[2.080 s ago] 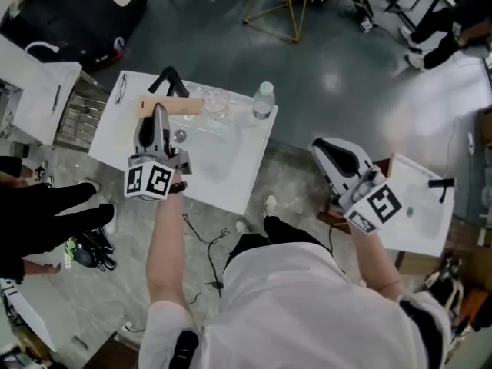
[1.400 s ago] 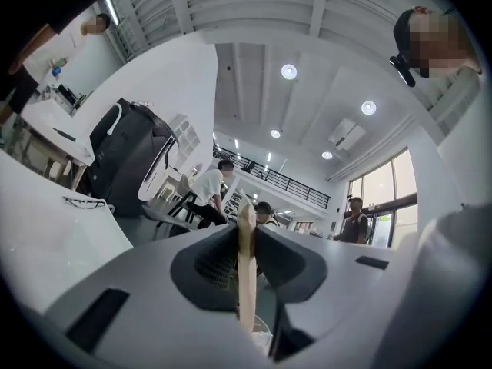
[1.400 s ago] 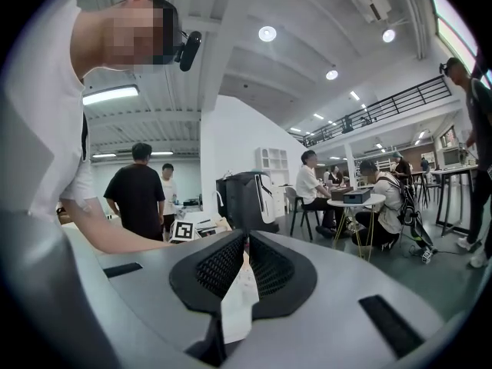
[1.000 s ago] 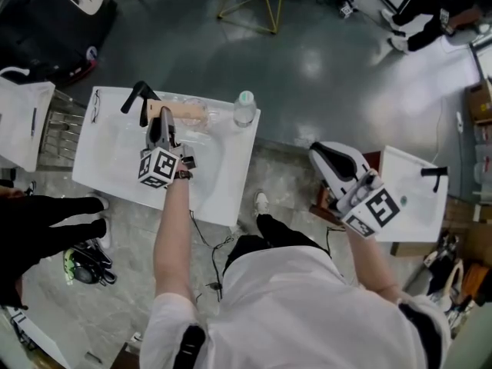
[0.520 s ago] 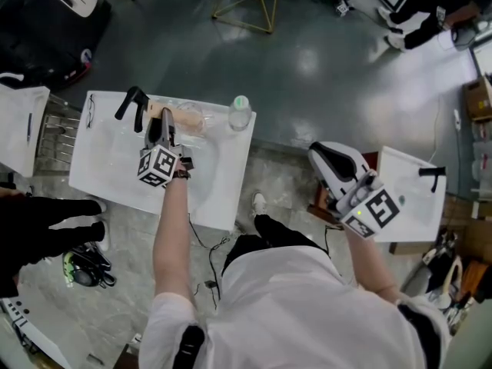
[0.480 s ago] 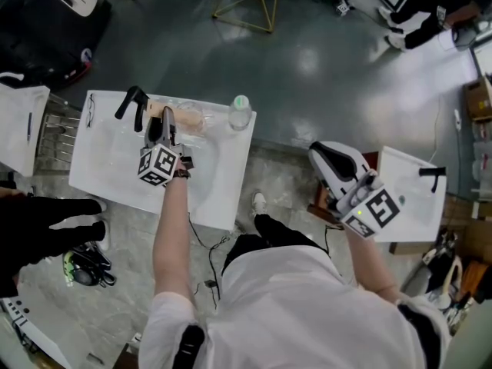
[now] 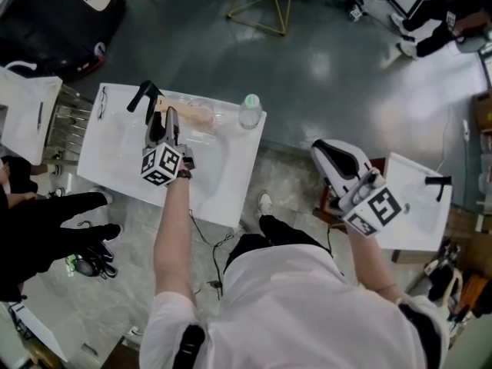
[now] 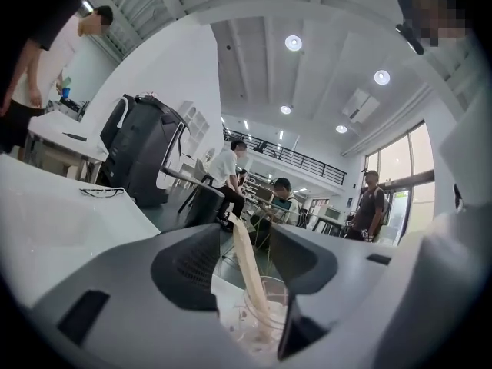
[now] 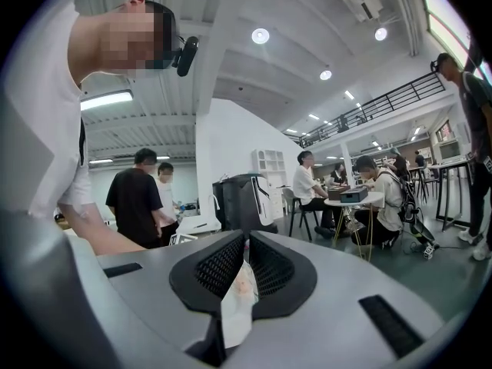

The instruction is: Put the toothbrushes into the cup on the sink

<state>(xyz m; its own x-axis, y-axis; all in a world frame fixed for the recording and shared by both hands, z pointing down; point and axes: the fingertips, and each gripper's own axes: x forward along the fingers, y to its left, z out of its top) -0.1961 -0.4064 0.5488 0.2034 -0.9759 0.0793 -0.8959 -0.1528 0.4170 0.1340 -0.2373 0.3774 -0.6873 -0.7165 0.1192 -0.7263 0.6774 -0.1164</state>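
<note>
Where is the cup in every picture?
Head view: cup at the sink's far edge, just ahead of the left tongs.
Left gripper view: cup low in the middle, beyond the opening tongs, a toothbrush standing in it.
Right gripper view: not in it.
Shared landmark: the glasses lying on the white top.

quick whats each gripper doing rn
Left gripper: fingers opening, toothbrush standing in the cup between them, not gripped.
Right gripper: shut on a white packet.

bright ceiling lamps, floor glare, fisheye edges
</note>
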